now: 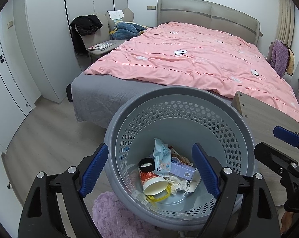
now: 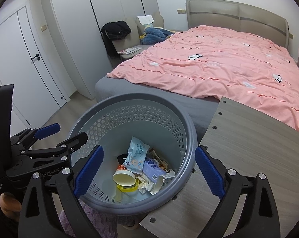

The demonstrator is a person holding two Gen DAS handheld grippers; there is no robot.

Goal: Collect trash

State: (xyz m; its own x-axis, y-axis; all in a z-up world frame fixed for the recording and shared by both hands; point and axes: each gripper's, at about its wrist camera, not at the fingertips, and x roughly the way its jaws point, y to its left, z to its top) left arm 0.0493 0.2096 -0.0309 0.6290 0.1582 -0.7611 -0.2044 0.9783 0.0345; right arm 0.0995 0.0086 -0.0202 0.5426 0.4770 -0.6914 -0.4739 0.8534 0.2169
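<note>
A grey perforated waste basket (image 1: pixel 238 125) stands on the floor beside a wooden table, seen also in the right wrist view (image 2: pixel 189 130). It holds trash: a paper cup (image 1: pixel 154 184) (image 2: pixel 124 178), a blue wipes packet (image 1: pixel 161 156) (image 2: pixel 136 154), a purple carton (image 1: pixel 184 169) (image 2: pixel 155 169), crumpled paper and a yellow ring. My left gripper (image 1: pixel 150 170) is open and empty above the basket's near rim. My right gripper (image 2: pixel 149 168) is open and empty above the basket. Each gripper shows in the other's view: the right one (image 1: pixel 286 138), the left one (image 2: pixel 50 131).
A wooden table (image 2: pixel 248 148) sits right of the basket. A bed with a pink duvet (image 1: pixel 189 59) lies behind. A fluffy purple rug (image 1: pixel 117 216) lies under the basket's near side. Chairs with clothes (image 1: pixel 87 25) and white wardrobes stand at the back left.
</note>
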